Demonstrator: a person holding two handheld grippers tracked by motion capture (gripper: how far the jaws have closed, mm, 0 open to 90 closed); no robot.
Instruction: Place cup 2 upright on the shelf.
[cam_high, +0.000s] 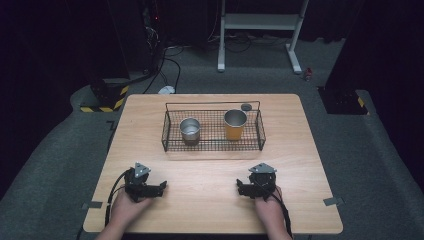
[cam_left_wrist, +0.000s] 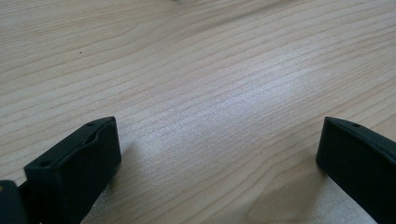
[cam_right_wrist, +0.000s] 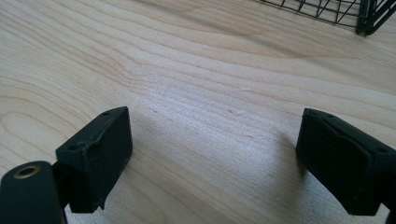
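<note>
Resting low on the table (cam_high: 150, 102), the left gripper (cam_high: 161, 187) lay near the front left part of the board, held in the person's left hand (cam_high: 125, 207), its tips aimed toward the middle. Its jaws stood wide apart, with nothing but bare wood grain between them in the left gripper view (cam_left_wrist: 219, 140). Across a stretch of bare wood from it, the right gripper (cam_high: 239, 187) lay in the right hand (cam_high: 270, 210), tips aimed back at its partner, the two tools well apart. Its jaws also gaped wide and held nothing; its own view showed plain tabletop between them (cam_right_wrist: 212, 140).

Farther back, in the middle of the table, sat a wire basket (cam_high: 212, 147), well apart from both tools. Inside it stood a steel cup (cam_high: 190, 129) at the left and an orange cup (cam_high: 235, 125) at the right, both upright and apart from each other. A corner of the basket (cam_right_wrist: 369, 14) showed at the upper right of the right gripper view. A small dark disc (cam_high: 246, 107) lay just behind the basket's far right rim.
</note>
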